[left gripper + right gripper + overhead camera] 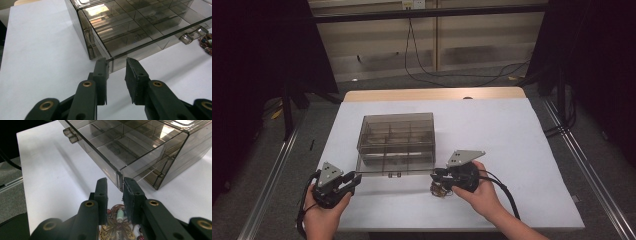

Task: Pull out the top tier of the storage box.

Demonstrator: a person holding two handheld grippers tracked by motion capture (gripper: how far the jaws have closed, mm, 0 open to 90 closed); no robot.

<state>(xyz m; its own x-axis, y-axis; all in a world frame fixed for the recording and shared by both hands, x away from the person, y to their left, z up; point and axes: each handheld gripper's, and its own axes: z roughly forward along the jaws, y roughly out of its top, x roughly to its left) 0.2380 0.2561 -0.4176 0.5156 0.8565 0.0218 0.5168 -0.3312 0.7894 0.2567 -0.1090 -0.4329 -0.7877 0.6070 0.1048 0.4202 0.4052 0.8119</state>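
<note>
A smoky clear organiser box (396, 131) with several compartments stands on the white table (512, 150). Its lid (140, 22) is tilted up at the near edge, with two latch tabs (187, 38) on that edge. My left gripper (117, 62) is at the lid's near left corner: the corner touches one fingertip (102, 62), and a gap shows to the other. My right gripper (115, 182) has the near right corner (119, 178) between its jaws, close to one pad, with a gap to the other. A beaded brass ornament (117, 227) lies on the table under the right gripper.
The person's hands (484, 197) come in at the table's near edge on either side of the box. White tabletop spreads to the right of the box and behind it. Black cables (422, 70) trail on the floor beyond the table's far edge.
</note>
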